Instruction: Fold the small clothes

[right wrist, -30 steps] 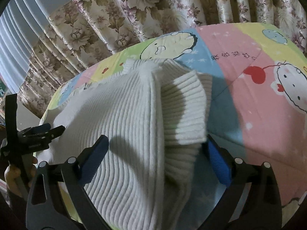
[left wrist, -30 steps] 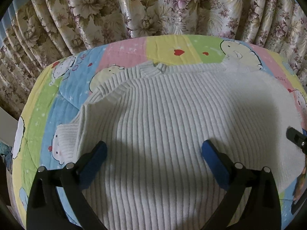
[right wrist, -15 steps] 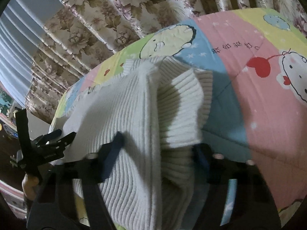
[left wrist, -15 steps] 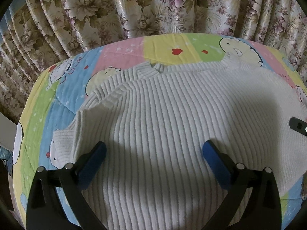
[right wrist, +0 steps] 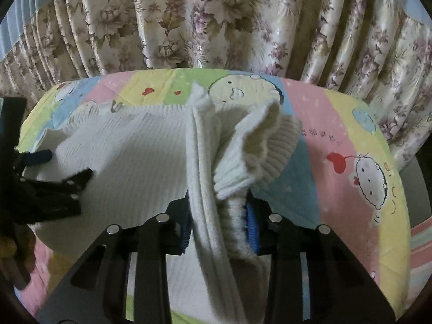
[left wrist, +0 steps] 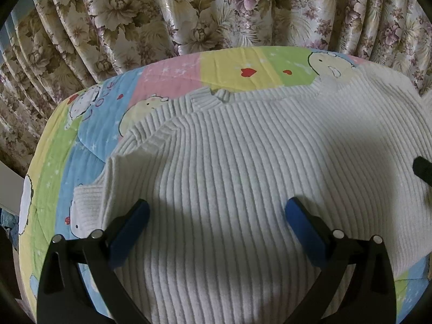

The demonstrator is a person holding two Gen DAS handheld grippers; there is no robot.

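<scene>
A white ribbed sweater lies spread on a colourful cartoon quilt, its collar toward the curtain. My left gripper hovers open over the sweater's lower body, blue pads wide apart with nothing between them. In the right wrist view my right gripper is shut on the sweater's right edge and sleeve, which stands up bunched between the blue pads. The left gripper shows at the left of that view, over the sweater.
Floral curtains hang close behind the quilt-covered surface. The quilt lies bare to the right of the sweater, up to its rounded edge. A hand shows dimly at the lower left of the right wrist view.
My right gripper went from open around the sleeve edge to shut on it, lifting the bunched fabric. The left gripper stayed open, shifting only slightly over the sweater.
</scene>
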